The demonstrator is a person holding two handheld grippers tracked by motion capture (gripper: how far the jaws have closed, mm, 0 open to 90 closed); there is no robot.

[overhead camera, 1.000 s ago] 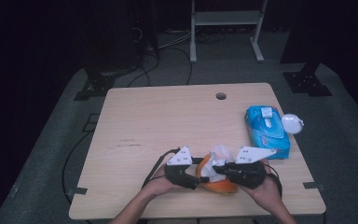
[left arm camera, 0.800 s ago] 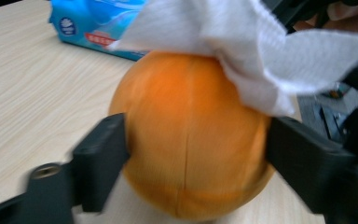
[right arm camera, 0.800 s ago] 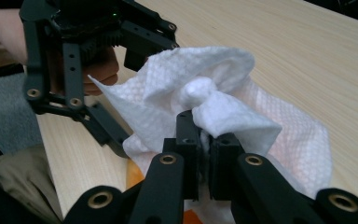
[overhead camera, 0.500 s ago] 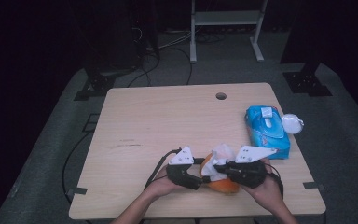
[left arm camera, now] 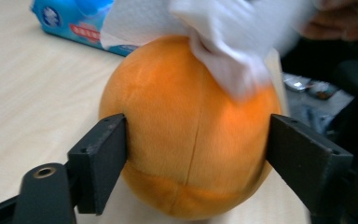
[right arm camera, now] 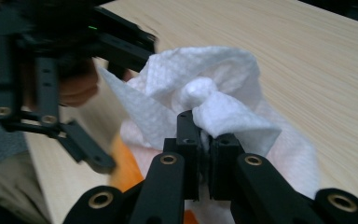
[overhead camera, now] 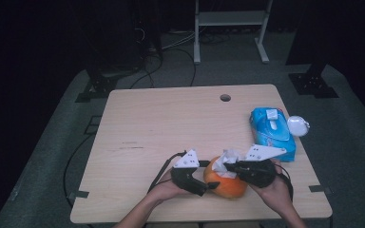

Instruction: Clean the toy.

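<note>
Lower centre of the high view, on the light wooden table (overhead camera: 161, 123): the left gripper (overhead camera: 208, 186) has its jaws on either side of the round orange plush ball (overhead camera: 228, 183), and they have just been opening; in the left gripper view the left jaw touches the plush, the right stands just off it. Just right, the right gripper (overhead camera: 229, 167) is clamped tight on a crumpled white paper tissue (overhead camera: 228, 160) lying on top of the ball (left arm camera: 186, 135). Right edge, mid frame: a blue wet-wipe pack (overhead camera: 272, 133) with a small round white object (overhead camera: 298, 126) beside it.
</note>
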